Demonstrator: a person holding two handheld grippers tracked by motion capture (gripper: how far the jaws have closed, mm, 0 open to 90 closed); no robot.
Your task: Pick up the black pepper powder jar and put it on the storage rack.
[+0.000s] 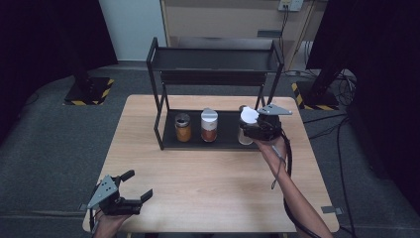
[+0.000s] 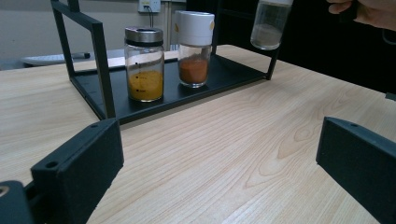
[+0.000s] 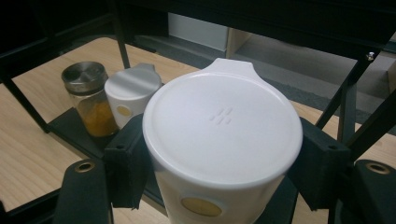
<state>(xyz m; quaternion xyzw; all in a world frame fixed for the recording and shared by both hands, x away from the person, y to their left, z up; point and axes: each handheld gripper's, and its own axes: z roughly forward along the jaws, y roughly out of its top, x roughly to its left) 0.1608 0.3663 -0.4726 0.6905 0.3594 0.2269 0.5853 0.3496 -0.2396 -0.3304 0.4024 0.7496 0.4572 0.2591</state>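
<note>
White-lidded jar (image 3: 223, 140) sits clamped between the jaws of the right gripper (image 1: 261, 127), lifted at the right end of the black rack (image 1: 217, 141). Its lid carries small embossed dashes and a round yellow sticker (no words readable). Left gripper (image 1: 130, 198) rests wide apart.

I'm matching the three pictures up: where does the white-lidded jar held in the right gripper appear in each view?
High view: white-lidded jar, right of centre, at the rack's right end.
Left gripper view: top edge, right of centre.
Right gripper view: centre, between the jaws.
Shared landmark: yellow-spice jar.
</note>
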